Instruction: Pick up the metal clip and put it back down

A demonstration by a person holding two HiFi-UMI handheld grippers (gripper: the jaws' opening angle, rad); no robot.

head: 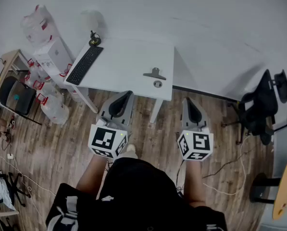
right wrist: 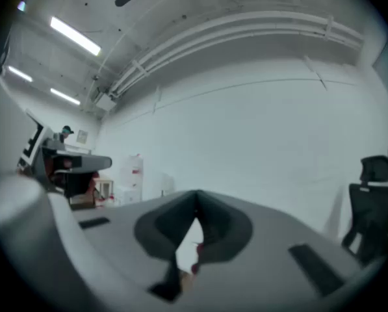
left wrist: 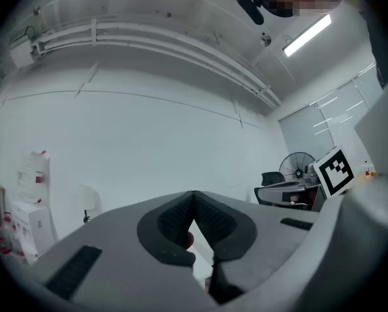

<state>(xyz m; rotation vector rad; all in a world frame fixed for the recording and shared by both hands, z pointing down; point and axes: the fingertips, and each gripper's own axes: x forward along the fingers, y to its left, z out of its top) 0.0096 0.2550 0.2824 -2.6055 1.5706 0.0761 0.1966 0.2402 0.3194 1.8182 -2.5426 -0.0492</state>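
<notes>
- a white rectangular table (head: pixel 129 57) stands against a pale wall, seen steeply from above.
- the grey metal clip (head: pixel 155 74) lies flat on the table near its right near corner, with nothing touching it.
- a small round grey object (head: pixel 157 84) sits just beside the clip, on its near side.
- a long black keyboard (head: pixel 84 64) lies along the left edge of the table, well apart from the clip.
- the left gripper (head: pixel 126 95) (left wrist: pixel 194 194) is held level at the near edge of the table, to the near left of the clip; its jaws are together and empty.
- the right gripper (head: pixel 186 100) (right wrist: pixel 195 194) is held level over the brown wood-plank floor (head: pixel 61 148), just right of the table's near right corner; its jaws are together and empty.
- a black office chair (head: pixel 261 105) stands on the floor at the far right.
</notes>
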